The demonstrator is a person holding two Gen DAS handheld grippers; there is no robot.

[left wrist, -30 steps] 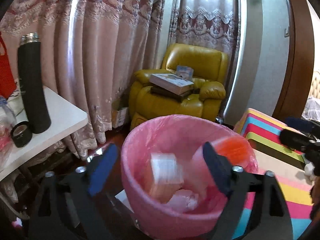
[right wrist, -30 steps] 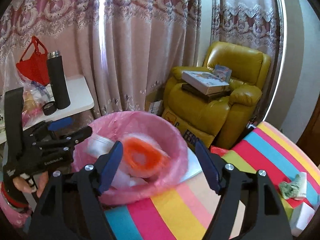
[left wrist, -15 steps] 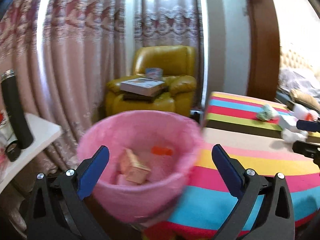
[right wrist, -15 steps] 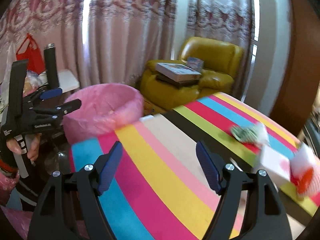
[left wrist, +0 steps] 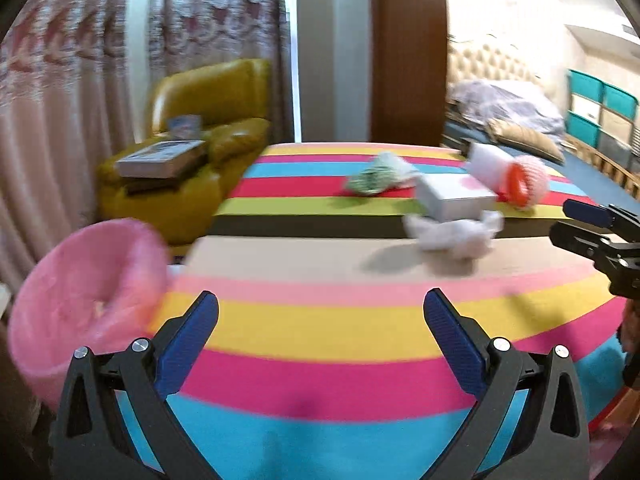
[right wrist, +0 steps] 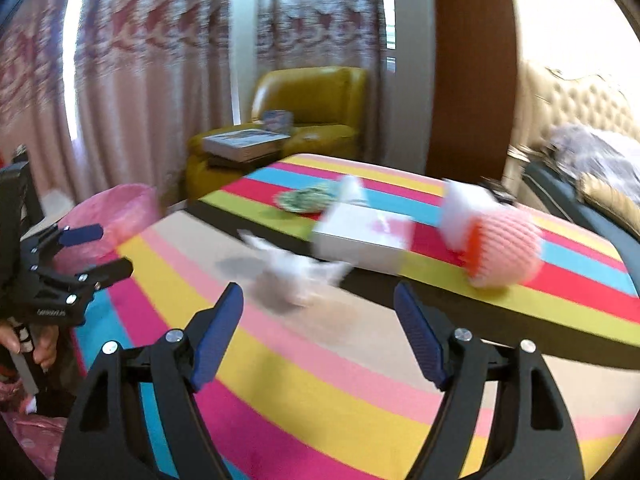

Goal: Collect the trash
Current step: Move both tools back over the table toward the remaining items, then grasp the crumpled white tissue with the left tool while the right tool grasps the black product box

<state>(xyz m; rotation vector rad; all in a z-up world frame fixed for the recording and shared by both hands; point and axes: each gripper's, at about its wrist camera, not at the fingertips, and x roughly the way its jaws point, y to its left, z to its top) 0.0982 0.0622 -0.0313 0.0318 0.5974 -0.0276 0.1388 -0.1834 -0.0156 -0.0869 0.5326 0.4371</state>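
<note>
Trash (right wrist: pixel 296 268) on striped cloth (right wrist: pixel 320 380); both tools wide, empty; no legible writing.

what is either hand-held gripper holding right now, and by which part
Nothing: the left hand-held gripper and right hand-held gripper are both open and empty.

I am in a home, in a bedroom with a sitting corner. Floor-length patterned curtains (right wrist: pixel 168 80) hang behind a mustard leather armchair (left wrist: pixel 200 152) stacked with books (left wrist: pixel 160 162). A tufted headboard (left wrist: pixel 492 68) and rumpled bedding (left wrist: pixel 508 104) stand past the far edge of the striped tablecloth (left wrist: pixel 320 328), beside teal storage drawers (left wrist: pixel 600 108).
</note>
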